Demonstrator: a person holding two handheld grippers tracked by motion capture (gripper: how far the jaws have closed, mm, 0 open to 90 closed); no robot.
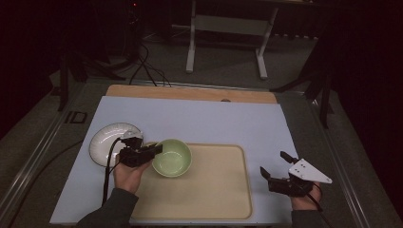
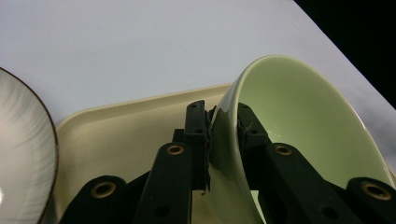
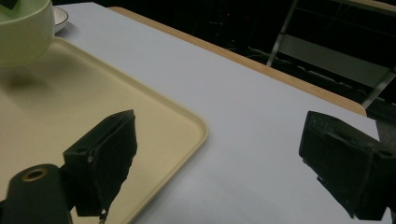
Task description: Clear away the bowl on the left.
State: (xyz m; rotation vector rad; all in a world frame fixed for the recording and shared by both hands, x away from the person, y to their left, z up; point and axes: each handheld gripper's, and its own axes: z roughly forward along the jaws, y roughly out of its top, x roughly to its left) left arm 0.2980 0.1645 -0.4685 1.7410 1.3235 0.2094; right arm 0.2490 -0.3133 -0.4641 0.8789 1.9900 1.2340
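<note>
Left gripper view: left gripper (image 2: 223, 135) clamps green bowl (image 2: 299, 135) rim; over tray (image 2: 121, 130).

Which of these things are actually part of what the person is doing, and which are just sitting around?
In use:
- green bowl, its rim pinched in the jaws of the left gripper
- beige tray, which the bowl hangs over

Just there:
- white plate, beside the tray
- right gripper, jaws open, holding nothing
- blue mat under it all
</note>
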